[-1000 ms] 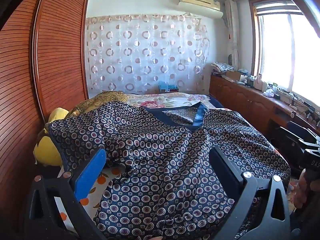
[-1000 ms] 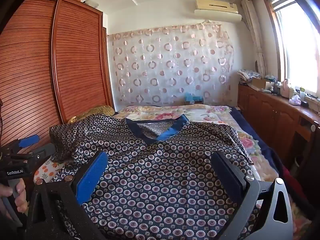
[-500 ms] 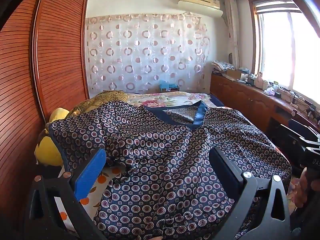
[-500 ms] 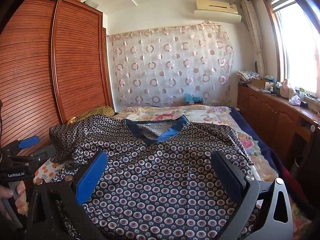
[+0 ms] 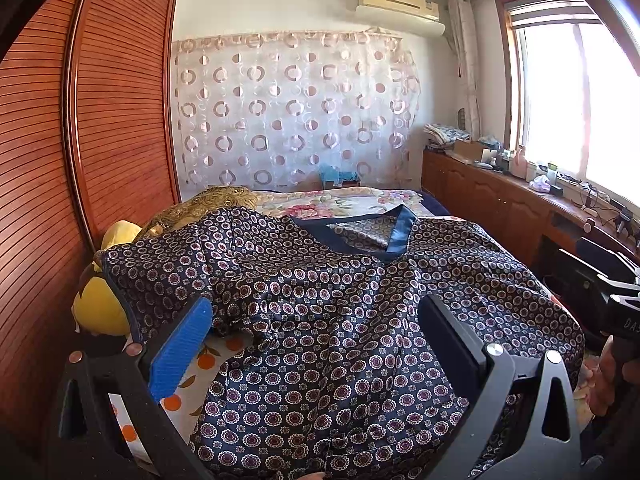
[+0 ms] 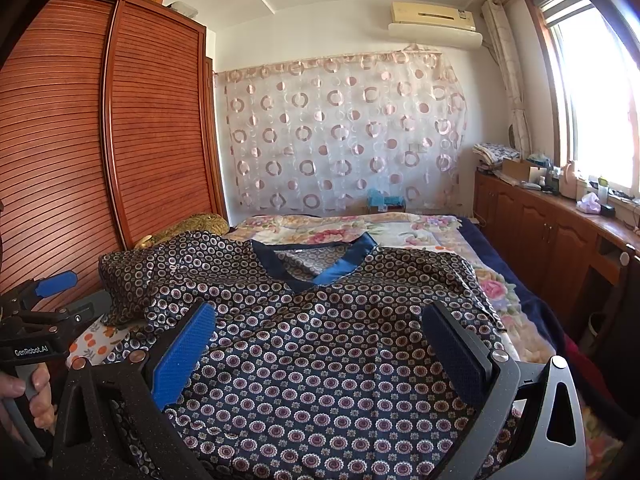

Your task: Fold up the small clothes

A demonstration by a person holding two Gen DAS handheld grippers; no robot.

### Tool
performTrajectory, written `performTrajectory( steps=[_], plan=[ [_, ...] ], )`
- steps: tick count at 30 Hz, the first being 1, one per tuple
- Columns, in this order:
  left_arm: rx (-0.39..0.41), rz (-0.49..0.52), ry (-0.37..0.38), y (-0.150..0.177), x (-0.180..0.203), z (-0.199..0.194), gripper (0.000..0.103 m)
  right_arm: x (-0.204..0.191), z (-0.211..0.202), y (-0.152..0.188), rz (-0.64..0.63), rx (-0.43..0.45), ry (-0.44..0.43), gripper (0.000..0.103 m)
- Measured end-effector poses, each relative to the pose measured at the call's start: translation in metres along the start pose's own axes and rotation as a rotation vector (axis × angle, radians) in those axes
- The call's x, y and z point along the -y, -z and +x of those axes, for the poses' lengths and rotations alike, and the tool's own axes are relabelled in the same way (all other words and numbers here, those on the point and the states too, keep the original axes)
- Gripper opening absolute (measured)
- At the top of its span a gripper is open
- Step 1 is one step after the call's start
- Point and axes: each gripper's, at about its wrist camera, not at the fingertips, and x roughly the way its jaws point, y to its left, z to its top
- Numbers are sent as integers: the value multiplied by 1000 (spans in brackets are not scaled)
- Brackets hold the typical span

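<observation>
- The dark blue patterned top (image 5: 360, 320) lies spread across the near end of the bed (image 6: 400, 232), its front up and its plain blue V-neck band (image 6: 320, 264) pointing toward the far wall; the cloth is rumpled, with creases running across the chest.
- One sleeve (image 5: 160, 264) is bunched at the bed's wardrobe side, draped partly over a yellow cushion (image 5: 100, 308); just beside it a white sheet printed with oranges (image 5: 192, 384) shows under the hem.
- The left gripper (image 5: 320, 344) hangs over the lower half of the top with its two fingers spread wide — a blue pad (image 5: 180, 352) on one, a black pad (image 5: 452, 344) on the other; nothing is held between them, and I cannot tell whether the tips touch the cloth.
- The right gripper (image 6: 320, 348) is likewise wide open above the chest of the garment, empty; its blue pad (image 6: 184, 356) sits over the fabric near the sleeve side.
- In the right wrist view the other tool appears at the far left edge, gripped by the person's hand (image 6: 36, 396); in the left wrist view a hand (image 5: 604, 380) on a black handle shows at the right edge.
- Behind the bed: a circle-print curtain (image 6: 344, 136), a slatted wooden wardrobe (image 6: 100, 140), an air conditioner (image 6: 432, 20) high on the wall, and a low cabinet (image 6: 540, 224) cluttered with small items under the window (image 6: 600, 80).
</observation>
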Motion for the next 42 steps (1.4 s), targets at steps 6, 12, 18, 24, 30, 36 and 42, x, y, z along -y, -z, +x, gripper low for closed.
performTrajectory(
  steps=[6,12,18,24,30,36,42],
  plan=[
    [9,6,-3,0,2,-4,103,0,0,0,0,0,2,103],
    [14,10,-5,0,4,-5,103,0,1,0,1,1,1,103],
    [15,10,-6,0,5,-5,103,1,3,0,5,2,1,103],
    [19,12,-6,-1,5,-6,103,0,2,1,6,5,-1,103],
    [21,13,-8,-1,6,-6,103,-1,2,2,6,6,-1,103],
    [21,13,-7,-1,6,-6,103,-1,3,2,7,7,-2,103],
    [22,14,-8,0,7,-7,103,-1,3,2,8,10,-4,103]
  ],
)
